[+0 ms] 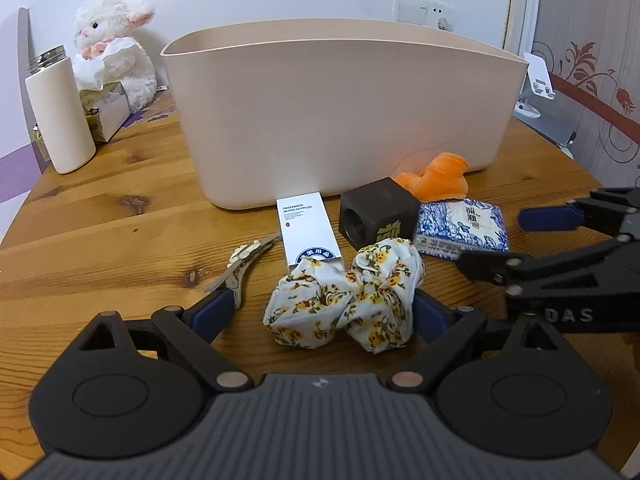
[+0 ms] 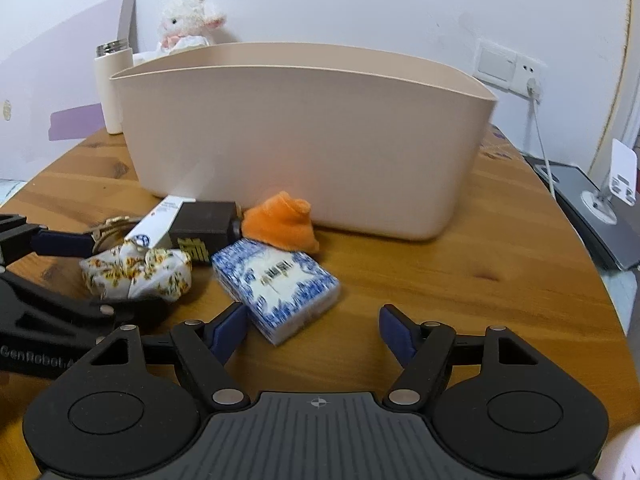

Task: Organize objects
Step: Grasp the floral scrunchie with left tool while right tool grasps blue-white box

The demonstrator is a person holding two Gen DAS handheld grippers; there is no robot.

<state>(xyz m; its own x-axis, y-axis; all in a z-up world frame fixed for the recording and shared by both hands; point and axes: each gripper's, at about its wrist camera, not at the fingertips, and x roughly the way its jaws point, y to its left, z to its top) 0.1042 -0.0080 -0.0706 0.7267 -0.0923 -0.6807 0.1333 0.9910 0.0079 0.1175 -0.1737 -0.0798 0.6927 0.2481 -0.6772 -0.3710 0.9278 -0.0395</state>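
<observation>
A beige plastic bin (image 1: 340, 120) (image 2: 304, 140) stands on the wooden table. In front of it lie a floral scrunchie (image 1: 344, 300) (image 2: 136, 274), a white hotel-supplies box (image 1: 306, 228) (image 2: 158, 220), a dark cube (image 1: 376, 212) (image 2: 204, 224), an orange cloth (image 1: 436, 178) (image 2: 282, 222), a blue-white tissue pack (image 1: 464, 226) (image 2: 276, 284) and a metal hair clip (image 1: 244, 260). My left gripper (image 1: 320, 312) is open with its fingers on either side of the scrunchie. My right gripper (image 2: 312, 328) is open, its left finger beside the tissue pack.
A white bottle (image 1: 60, 116) (image 2: 112, 88), a tissue box (image 1: 106, 108) and a plush lamb (image 1: 116, 44) (image 2: 188, 20) stand at the back left. A wall socket (image 2: 508, 66) and a phone stand (image 2: 616, 184) are at the right, past the table edge.
</observation>
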